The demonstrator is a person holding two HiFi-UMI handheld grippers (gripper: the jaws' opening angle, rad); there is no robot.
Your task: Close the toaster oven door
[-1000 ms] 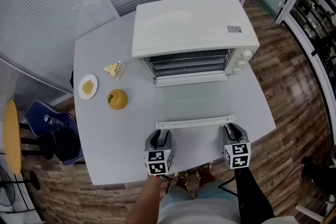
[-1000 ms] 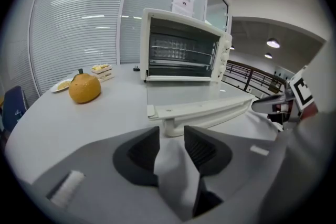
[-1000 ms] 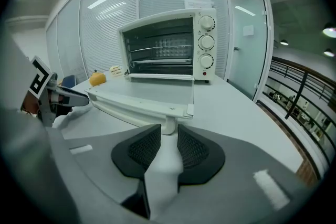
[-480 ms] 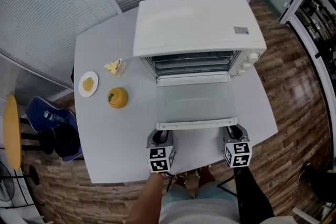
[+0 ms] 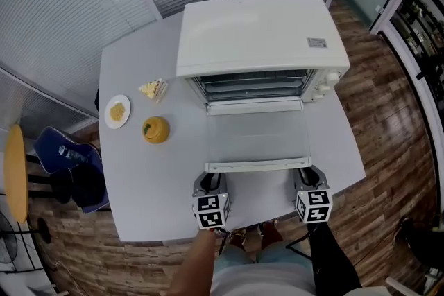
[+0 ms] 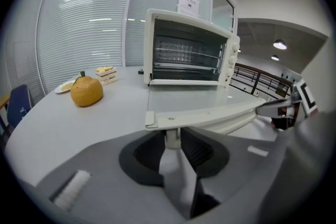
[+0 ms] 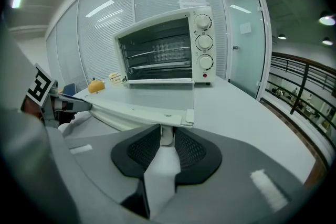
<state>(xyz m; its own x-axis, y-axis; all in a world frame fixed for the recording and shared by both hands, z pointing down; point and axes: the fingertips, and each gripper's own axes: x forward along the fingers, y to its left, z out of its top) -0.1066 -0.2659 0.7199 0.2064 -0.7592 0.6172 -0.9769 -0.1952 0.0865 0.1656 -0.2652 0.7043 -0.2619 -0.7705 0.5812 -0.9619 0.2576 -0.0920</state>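
The toaster oven [image 5: 257, 35] stands on the table [image 5: 159, 177] at my 12 o'clock, cavity facing me. Its door [image 5: 257, 135] is fully down, lying flat and pointing toward 6 o'clock. The door handle [image 5: 257, 166] runs along the door's near edge.

My left gripper [image 5: 209, 180] is at the handle's 9 o'clock end. Its jaws have just been closing. In the left gripper view the left handle post [image 6: 172, 138] stands between the pads, and both pads lie against it.

My right gripper [image 5: 305, 177] is at the handle's 3 o'clock end. Its jaws have also just been closing. In the right gripper view the right handle post [image 7: 166, 135] sits between the ribbed pads, with no gap showing on either side.

Other items on the table, at 10 o'clock from my left gripper:
- an orange [image 5: 155, 129];
- a small plate [image 5: 116, 111], just beyond it;
- a cake slice [image 5: 151, 89], nearer the oven.
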